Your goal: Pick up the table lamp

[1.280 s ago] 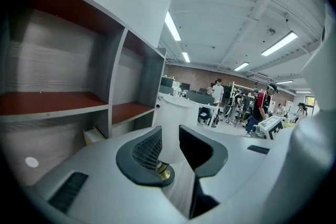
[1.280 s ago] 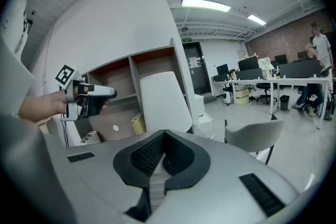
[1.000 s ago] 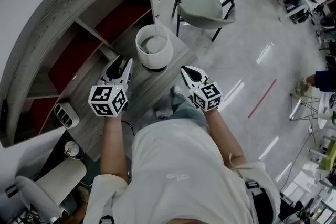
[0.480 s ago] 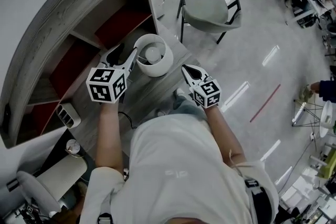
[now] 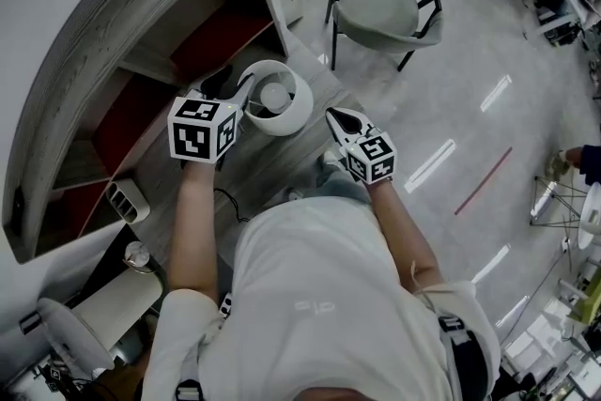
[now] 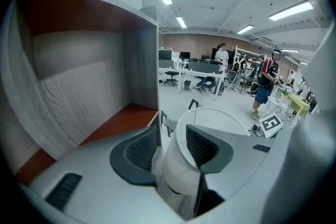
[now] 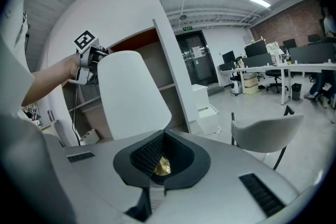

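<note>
The table lamp (image 5: 274, 99), with its white shade (image 6: 181, 165), stands on a grey wooden top (image 5: 254, 160) beside the shelf unit. My left gripper (image 5: 239, 91) is open at the shade's left rim. In the left gripper view one of its fingers (image 6: 137, 148) is outside the shade wall and the other is inside it. Neither pad presses on the wall. Its jaws opened wide and have just been closing a little. My right gripper (image 5: 340, 119) is shut and empty, to the right of the lamp. Past its tips (image 7: 157, 157) I see the shade (image 7: 131, 94) and a brass glint below it.
A curved shelf unit (image 5: 141, 80) with red-brown shelves stands close on the left. A grey chair (image 5: 385, 9) stands on the floor beyond the lamp. A white power strip (image 5: 122, 200) and a black cable (image 5: 225, 200) lie near the left arm. People stand far off (image 6: 268, 78).
The left gripper moved up to the lamp and now straddles the shade's left rim, its jaws wider than a second ago. The right gripper came slightly closer to the lamp, still shut.
</note>
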A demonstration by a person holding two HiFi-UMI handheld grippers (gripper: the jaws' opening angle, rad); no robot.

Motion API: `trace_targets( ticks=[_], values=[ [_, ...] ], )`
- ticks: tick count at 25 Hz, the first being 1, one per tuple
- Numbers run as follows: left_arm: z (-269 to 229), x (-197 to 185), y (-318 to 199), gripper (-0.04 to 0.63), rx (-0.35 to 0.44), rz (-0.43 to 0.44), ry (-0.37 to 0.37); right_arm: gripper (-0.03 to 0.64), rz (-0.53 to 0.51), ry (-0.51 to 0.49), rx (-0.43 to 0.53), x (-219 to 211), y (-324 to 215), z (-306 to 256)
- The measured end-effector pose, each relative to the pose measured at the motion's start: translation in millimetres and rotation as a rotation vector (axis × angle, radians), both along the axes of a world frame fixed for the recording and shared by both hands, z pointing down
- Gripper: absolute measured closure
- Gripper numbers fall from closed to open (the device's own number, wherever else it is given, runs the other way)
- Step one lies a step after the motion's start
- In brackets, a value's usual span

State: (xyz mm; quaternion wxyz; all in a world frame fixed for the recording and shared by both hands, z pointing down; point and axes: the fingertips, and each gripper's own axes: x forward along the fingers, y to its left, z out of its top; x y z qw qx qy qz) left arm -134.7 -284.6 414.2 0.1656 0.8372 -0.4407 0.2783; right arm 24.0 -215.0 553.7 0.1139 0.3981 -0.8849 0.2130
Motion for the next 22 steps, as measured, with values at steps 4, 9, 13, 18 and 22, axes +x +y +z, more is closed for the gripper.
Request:
trace_targets(
  ticks=[4,9,13,18,22],
  values=[
    [8.4,4.4,-7.1,0.424,-0.005,0.017,-0.064,0.589,-0.012,-0.005,-0.009,-0.7,-9.8,5.9],
    [14.3,5.1,-11.9,0.474,-0.018,0.021,-0.066,0.589,-0.034,-0.008,-0.024,-2.6,-19.8,17.9],
    [19.4,-8.0,-18.3,0.554,0.002,-0.004,-0.113,0.589,-0.057,-0.009,-0.035,-5.2,-25.4,30.3],
    [28.2,-21.1,-27.7,0.565,0.028,-0.031,-0.173,0.589,-0.095,-0.012,-0.046,-2.7,-31.1,50.4],
    [30.5,-31.4,-32.7,0.566,0.037,-0.045,-0.180,0.588,-0.132,-0.015,-0.045,-7.8,-35.3,62.4]
  ],
)
